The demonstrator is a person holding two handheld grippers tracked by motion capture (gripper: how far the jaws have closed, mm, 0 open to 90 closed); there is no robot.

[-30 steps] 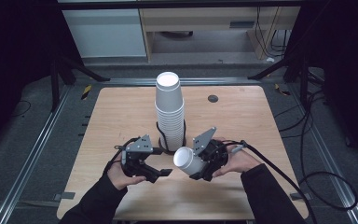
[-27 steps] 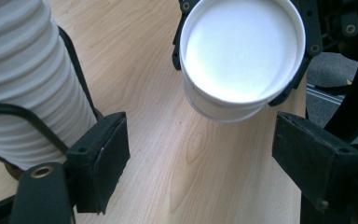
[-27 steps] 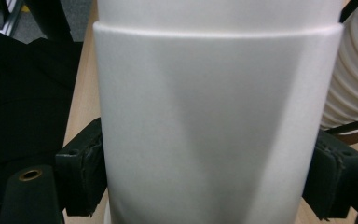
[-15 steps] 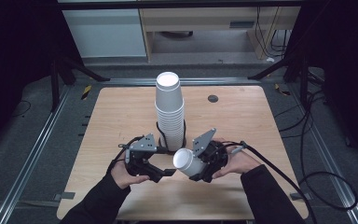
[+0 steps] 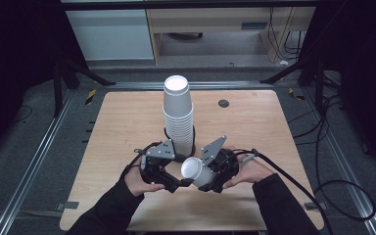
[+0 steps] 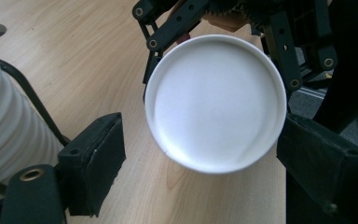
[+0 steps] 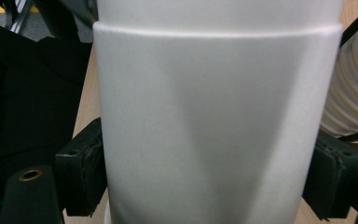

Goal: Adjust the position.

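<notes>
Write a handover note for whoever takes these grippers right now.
Right gripper: shut on the single paper cup, held sideways above the table, its closed base facing the left gripper.
Left gripper: open, its jaws either side of that base, not touching it.
Cup stack: upside down at mid-table, just behind both grippers.
Done: one cup is apart from the stack.
Left: probably pass the cup to the left gripper or set it down.

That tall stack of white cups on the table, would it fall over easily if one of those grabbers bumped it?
Probably. The stack of white cups is tall over a narrow base and already looks slightly tilted, so a push near the top would likely tip it. Paper cups look light, so even a low nudge may slide it across the smooth wooden table.
</notes>
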